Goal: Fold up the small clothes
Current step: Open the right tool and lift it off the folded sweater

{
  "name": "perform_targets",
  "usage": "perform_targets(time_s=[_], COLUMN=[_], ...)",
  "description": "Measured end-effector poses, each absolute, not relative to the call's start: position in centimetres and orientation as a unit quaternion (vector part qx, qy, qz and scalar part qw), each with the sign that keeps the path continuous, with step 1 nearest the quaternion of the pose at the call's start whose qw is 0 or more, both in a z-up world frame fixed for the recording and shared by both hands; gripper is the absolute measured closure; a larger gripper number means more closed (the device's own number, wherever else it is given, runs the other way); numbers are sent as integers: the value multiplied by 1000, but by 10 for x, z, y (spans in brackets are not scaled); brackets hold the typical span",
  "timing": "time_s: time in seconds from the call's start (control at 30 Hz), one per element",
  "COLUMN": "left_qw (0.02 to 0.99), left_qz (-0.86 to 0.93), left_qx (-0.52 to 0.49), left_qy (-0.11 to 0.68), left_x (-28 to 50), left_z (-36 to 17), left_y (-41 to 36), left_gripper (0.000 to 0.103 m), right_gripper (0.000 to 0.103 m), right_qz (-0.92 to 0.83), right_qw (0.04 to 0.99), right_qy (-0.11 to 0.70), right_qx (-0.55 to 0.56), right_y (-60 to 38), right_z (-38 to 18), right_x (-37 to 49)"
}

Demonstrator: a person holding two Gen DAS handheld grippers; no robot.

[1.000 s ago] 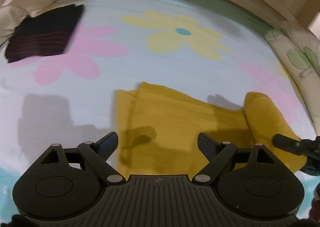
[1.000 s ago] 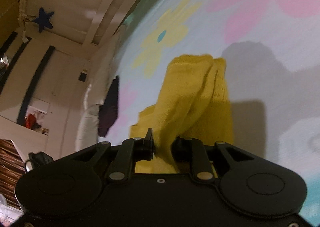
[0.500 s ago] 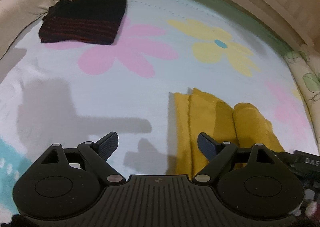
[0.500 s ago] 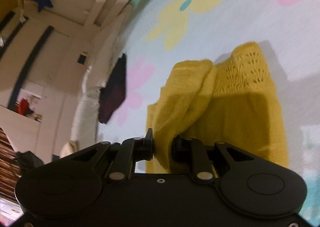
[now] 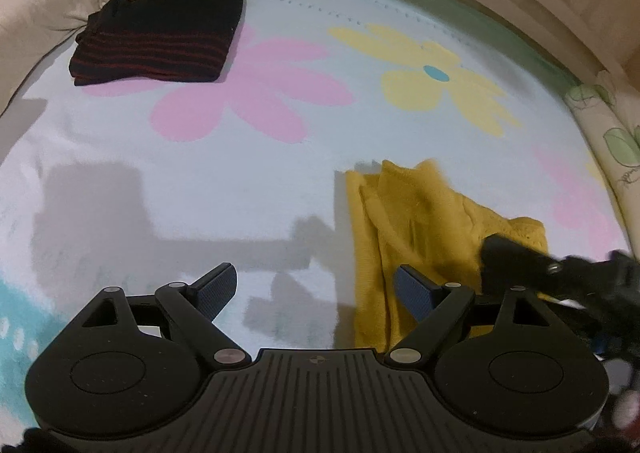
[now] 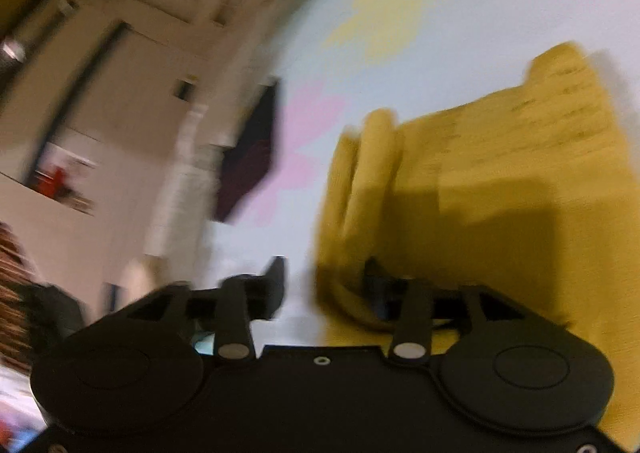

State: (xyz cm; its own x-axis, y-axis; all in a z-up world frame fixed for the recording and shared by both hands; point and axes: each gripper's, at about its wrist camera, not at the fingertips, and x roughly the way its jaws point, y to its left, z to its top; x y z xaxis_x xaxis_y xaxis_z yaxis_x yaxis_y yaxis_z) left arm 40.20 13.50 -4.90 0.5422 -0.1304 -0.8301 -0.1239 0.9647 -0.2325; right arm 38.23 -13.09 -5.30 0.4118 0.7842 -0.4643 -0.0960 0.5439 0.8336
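Left hand-held gripper [image 5: 316,287] spread wide, grasping nothing, low centre above flower-print bed sheet [image 5: 240,173]. Right hand-held gripper [image 6: 326,281] released too, blurred, beside mustard-yellow knitted garment [image 5: 416,229] lying folded at lower right. Black red-striped folded cloth [image 5: 160,43] upper left, well apart.
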Motion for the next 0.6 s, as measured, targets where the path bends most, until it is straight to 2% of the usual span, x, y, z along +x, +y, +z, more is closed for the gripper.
perform_targets(time_s=[0.23, 0.3, 0.4, 0.6], left_qw=[867, 866, 867, 868], left_qz=[-14, -19, -28, -42], left_qx=[-143, -147, -148, -141], left_qy=[477, 478, 475, 475], left_x=[402, 403, 405, 411], left_z=[-48, -47, -44, -41], left_y=[132, 129, 122, 107], left_gripper=[17, 17, 17, 17], right_gripper=[41, 37, 25, 22], right_qz=[302, 292, 290, 276], right_qw=[781, 795, 804, 803], right_qy=[435, 439, 444, 473], right_qx=[331, 300, 270, 236], right_y=[-159, -166, -171, -189], right_z=[-20, -14, -11, -19], right_x=[372, 369, 364, 352])
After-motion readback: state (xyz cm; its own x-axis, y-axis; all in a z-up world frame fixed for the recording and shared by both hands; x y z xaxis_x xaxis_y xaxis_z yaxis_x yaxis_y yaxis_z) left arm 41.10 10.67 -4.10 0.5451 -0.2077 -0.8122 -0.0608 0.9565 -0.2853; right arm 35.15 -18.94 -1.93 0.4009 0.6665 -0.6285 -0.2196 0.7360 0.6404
